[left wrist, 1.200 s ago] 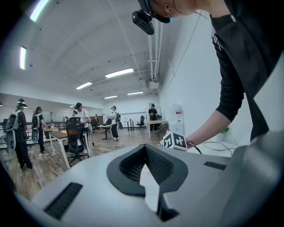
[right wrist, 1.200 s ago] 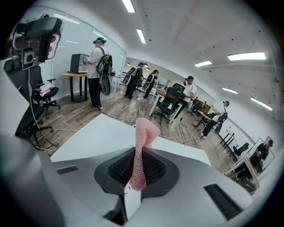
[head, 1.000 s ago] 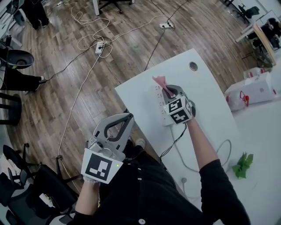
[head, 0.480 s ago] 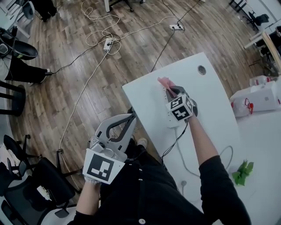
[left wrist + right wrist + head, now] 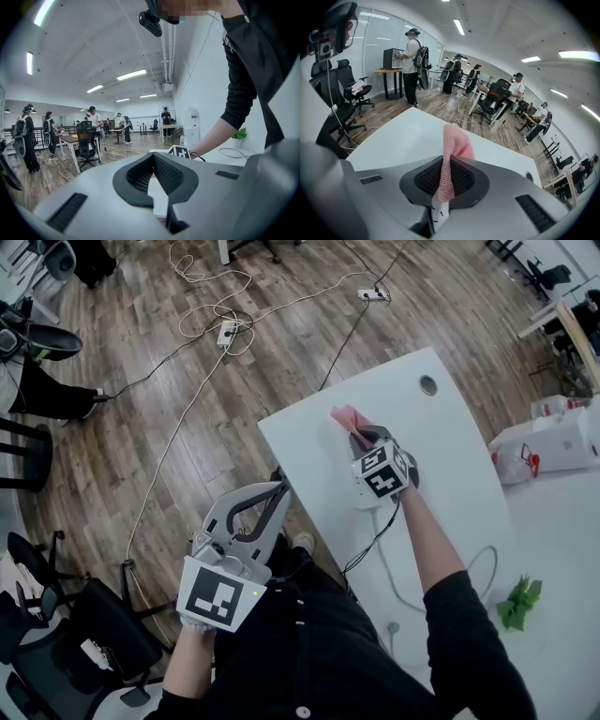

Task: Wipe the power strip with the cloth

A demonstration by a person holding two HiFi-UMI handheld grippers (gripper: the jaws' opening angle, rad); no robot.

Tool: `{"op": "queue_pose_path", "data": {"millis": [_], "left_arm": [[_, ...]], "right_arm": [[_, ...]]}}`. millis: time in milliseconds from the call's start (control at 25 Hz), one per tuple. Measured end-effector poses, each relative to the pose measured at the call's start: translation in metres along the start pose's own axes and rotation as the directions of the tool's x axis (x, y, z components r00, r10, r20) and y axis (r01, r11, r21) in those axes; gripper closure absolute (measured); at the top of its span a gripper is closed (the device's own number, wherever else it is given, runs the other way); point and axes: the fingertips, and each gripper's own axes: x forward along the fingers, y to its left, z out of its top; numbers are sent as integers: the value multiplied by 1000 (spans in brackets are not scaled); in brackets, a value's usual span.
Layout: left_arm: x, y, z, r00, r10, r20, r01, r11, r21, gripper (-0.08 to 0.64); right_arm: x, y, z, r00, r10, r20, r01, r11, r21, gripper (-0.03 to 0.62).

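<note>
My right gripper (image 5: 357,435) hangs over the white table (image 5: 309,451), shut on a pink knitted cloth (image 5: 343,416) that sticks out past its tips. In the right gripper view the cloth (image 5: 451,159) stands pinched between the dark pads. Below it a strip of the white power strip (image 5: 439,209) shows. In the head view the power strip (image 5: 364,502) lies mostly hidden under this gripper, and its cord (image 5: 382,559) trails toward me. My left gripper (image 5: 277,489) is held off the table's near edge over my lap, shut and empty.
A round cable hole (image 5: 428,384) lies in the table's far end. A green plastic plant (image 5: 518,601) and a white box with bottles (image 5: 553,439) lie to the right. Cables and a floor power strip (image 5: 228,332) run across the wooden floor. Chairs (image 5: 56,634) stand at left.
The right gripper with the cloth has shifted slightly over the power strip, covering more of it. The left gripper has stayed where it was.
</note>
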Motion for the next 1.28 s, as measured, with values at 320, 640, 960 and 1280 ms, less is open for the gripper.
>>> {"op": "queue_pose_path", "data": {"millis": [320, 640, 960, 1280], "left_arm": [[1, -6, 2, 1000, -27, 9, 27, 1000, 7, 546], [2, -12, 5, 998, -56, 21, 56, 998, 10, 546], [4, -24, 8, 995, -97, 28, 97, 995, 17, 546], [11, -37, 12, 988, -150, 35, 149, 988, 27, 546]], "right_arm": [[-11, 15, -6, 1000, 14, 19, -14, 999, 37, 538], [-26, 36, -17, 999, 19, 30, -21, 998, 61, 538], [-45, 55, -34, 999, 24, 44, -28, 994, 106, 538], [-65, 74, -51, 999, 21, 37, -25, 995, 102, 538]]}}
